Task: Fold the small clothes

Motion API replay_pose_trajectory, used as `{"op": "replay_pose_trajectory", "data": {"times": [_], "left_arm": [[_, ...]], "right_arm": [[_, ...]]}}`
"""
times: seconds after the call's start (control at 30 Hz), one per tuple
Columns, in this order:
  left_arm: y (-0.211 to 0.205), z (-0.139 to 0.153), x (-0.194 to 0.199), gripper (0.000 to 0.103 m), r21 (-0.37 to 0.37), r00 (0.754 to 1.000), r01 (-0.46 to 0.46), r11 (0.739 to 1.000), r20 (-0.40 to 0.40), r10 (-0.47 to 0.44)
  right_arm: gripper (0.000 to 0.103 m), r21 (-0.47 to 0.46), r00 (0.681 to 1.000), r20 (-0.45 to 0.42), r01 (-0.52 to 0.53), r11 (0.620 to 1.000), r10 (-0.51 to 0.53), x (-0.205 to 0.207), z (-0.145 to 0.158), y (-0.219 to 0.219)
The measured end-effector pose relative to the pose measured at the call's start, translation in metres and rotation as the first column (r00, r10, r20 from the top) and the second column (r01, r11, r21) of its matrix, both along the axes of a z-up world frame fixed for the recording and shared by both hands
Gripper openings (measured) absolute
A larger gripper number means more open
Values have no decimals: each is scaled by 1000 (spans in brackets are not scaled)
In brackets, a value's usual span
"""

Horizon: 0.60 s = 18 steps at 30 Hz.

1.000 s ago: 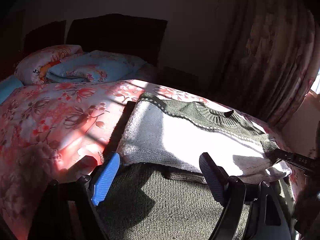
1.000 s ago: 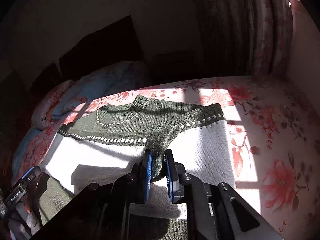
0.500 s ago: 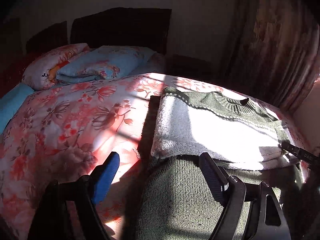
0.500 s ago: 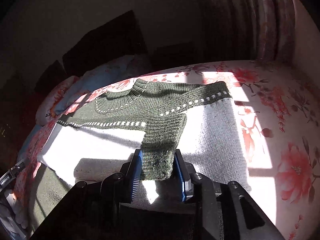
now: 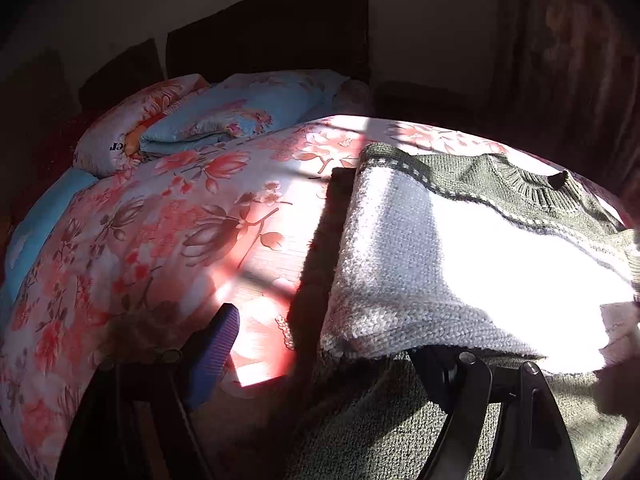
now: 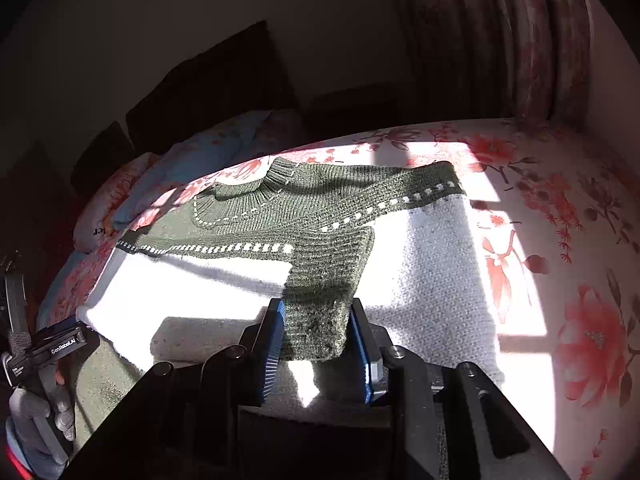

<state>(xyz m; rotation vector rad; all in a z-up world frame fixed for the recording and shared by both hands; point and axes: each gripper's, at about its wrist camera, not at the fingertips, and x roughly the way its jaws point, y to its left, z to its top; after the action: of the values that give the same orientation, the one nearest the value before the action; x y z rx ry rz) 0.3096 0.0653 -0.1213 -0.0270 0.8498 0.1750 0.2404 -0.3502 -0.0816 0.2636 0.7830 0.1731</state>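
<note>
— Where lies the sweater (image 6: 420, 264)?
— Flat on the bed (image 6: 560, 280), collar toward the pillows (image 5: 240, 112), green yoke far, white body near, one sleeve (image 6: 324, 280) folded across the front.

— How to do this step well?
— Lay the sleeve straight over the white part, cuff flat, no twist. Then take the near hem with both claws at the same level and carry it toward the collar, edges in line. Probably best to move slowly; thick knit, likely to slide and bunch.

— And the right claw (image 6: 318, 344)?
— Half open, fingers on both sides of the cuff, close to it, not pinching.

— The left claw (image 5: 320, 340)?
— Wide open. One finger (image 5: 212, 356) over the bedcover, holding nothing; the other hidden under the white edge.
</note>
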Motion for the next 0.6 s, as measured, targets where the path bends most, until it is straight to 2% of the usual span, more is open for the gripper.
{"op": "replay_pose_trajectory", "data": {"times": [0.03, 0.07, 0.13, 0.2, 0.33, 0.4, 0.47, 0.53, 0.6], "left_arm": [[1, 0, 0, 103, 2, 1000, -3, 1000, 1, 3], [0, 0, 1, 103, -2, 1000, -3, 1000, -4, 3], [0, 0, 2, 103, -1, 1000, -1, 1000, -4, 1], [-3, -1, 2, 103, 5, 1000, 8, 1000, -6, -8], [-8, -2, 4, 103, 27, 1000, 24, 999, -16, -24], [-7, -2, 3, 103, 33, 1000, 15, 999, -14, -14], [-4, -2, 4, 103, 26, 1000, -7, 1000, -13, 7], [1, -2, 4, 103, 5, 1000, -27, 1000, -11, 27], [2, -2, 4, 103, -5, 1000, -26, 1000, -11, 25]], "right_arm": [[24, 4, 1000, 21, 17, 1000, -17, -3, 2, -2], [11, 26, 998, 58, 25, 999, -26, -9, 6, -6], [11, 69, 989, 131, 60, 996, -69, -21, 13, -16], [11, 74, 981, 147, 113, 991, -123, -26, 15, -23], [10, 56, 979, 111, 165, 985, -170, -21, 13, -27], [11, 48, 988, 60, 142, 989, -145, -13, 8, -24], [15, 40, 994, 13, 110, 993, -111, -5, 2, -21], [21, 51, 992, 47, 112, 992, -115, -11, 4, -22], [23, 64, 975, 130, 174, 983, -181, -28, 12, -26]]}}
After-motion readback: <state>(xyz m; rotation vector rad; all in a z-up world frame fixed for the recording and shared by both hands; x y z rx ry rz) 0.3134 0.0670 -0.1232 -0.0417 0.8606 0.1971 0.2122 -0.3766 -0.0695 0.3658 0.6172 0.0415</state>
